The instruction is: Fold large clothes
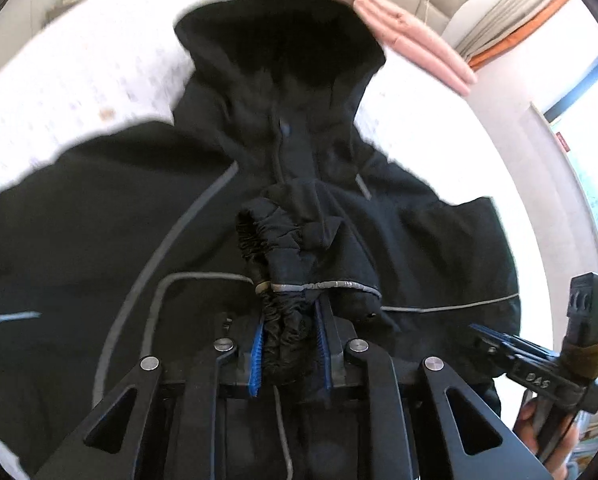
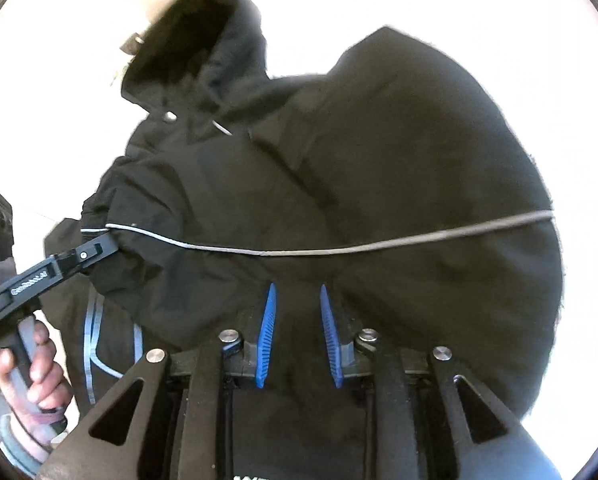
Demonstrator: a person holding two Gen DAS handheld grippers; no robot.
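While the left gripper [image 1: 290, 344] pinches the jacket's [image 1: 99, 220] gathered cuff [image 1: 285, 336], the right gripper [image 2: 298, 334] clamps jacket fabric nearby.

Jacket [image 1: 179, 240] hem cut off below; hood [image 1: 279, 40] edge blurred.

- The jacket [image 1: 99, 240] is seen as matt black cloth, piped in shiny grey.
- Ribbed blue pads [image 2: 268, 336] are fitted on matt black fingers.
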